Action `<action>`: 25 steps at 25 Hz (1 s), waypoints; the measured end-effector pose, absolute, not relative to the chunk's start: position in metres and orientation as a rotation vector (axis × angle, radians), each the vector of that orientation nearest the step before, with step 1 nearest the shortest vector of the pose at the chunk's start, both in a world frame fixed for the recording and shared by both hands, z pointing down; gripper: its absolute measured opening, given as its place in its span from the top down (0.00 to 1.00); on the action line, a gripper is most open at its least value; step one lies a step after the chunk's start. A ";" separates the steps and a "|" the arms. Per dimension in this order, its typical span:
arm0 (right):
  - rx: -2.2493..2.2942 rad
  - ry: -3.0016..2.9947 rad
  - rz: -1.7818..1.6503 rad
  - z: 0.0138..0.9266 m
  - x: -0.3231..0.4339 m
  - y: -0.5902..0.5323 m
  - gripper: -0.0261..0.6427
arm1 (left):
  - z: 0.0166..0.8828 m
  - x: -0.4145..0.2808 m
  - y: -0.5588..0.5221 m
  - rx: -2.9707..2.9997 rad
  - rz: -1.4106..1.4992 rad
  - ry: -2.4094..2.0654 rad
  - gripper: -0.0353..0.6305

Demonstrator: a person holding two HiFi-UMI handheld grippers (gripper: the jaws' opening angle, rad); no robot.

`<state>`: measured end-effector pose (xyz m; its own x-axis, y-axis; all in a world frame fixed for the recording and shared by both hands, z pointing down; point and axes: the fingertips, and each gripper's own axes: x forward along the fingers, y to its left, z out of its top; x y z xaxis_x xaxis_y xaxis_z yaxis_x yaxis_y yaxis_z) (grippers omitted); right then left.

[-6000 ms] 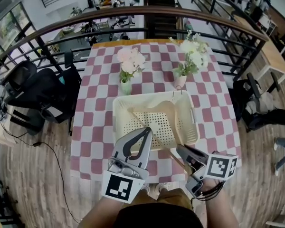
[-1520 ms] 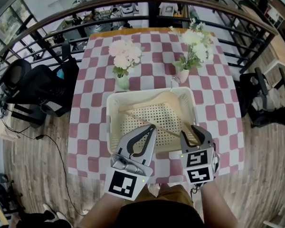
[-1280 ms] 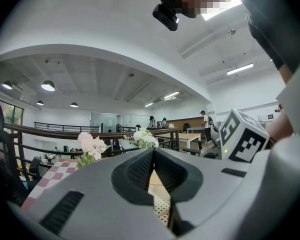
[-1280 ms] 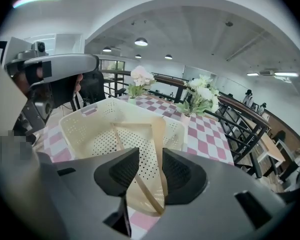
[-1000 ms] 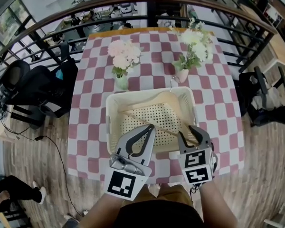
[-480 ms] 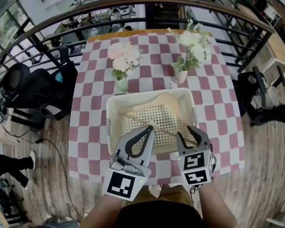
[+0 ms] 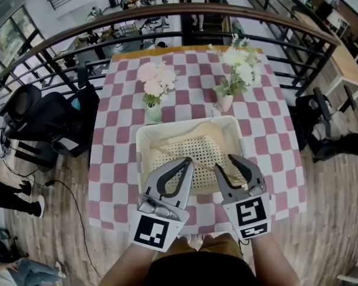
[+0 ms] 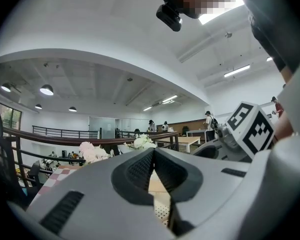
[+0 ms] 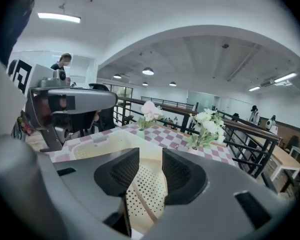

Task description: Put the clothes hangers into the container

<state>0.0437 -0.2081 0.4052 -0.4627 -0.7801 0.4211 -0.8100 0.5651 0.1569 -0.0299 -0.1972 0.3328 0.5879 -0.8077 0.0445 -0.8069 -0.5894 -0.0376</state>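
- No writing can be read; each tool's cube carries only black-and-white square markers.
- The cream perforated container (image 7: 142, 140) sits on the checked counter (image 7: 116, 136).
- Pale wooden clothes hangers (image 7: 206, 130) lie inside it, with one metal hook (image 7: 216, 108) poking over the far rim.
- The left tool (image 7: 188, 162) is clenched on nothing, its tips touching.
- The right tool (image 7: 225, 164) is released and empty, with a narrow gap above the container.
- Two flower vases (image 7: 154, 111) stand beyond the container.

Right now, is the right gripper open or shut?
Open: the right gripper shows its jaws apart, with the basket visible through the gap and nothing between them.
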 end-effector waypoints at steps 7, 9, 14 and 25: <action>1.276 -2.482 -0.036 0.363 0.028 -0.200 0.73 | 0.313 -0.036 -0.190 -2.757 -0.062 1.411 0.94; 1.267 -2.521 -0.075 0.350 0.022 -0.198 0.73 | 0.307 -0.037 -0.189 -2.744 -0.059 1.398 0.94; 1.264 -2.609 -0.176 0.315 0.012 -0.191 0.73 | 0.288 -0.039 -0.185 -2.716 -0.025 1.367 0.94; 1.296 -2.788 -0.314 0.243 0.003 -0.166 0.83 | 0.260 -0.044 -0.175 -2.676 0.024 1.346 0.94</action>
<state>0.0032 -0.1656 0.2430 -0.6472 -0.7613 -0.0388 -0.7508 0.6278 0.2051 -0.0444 -0.1746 0.2602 0.5983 -0.7973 -0.0799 -0.7996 -0.5878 -0.1230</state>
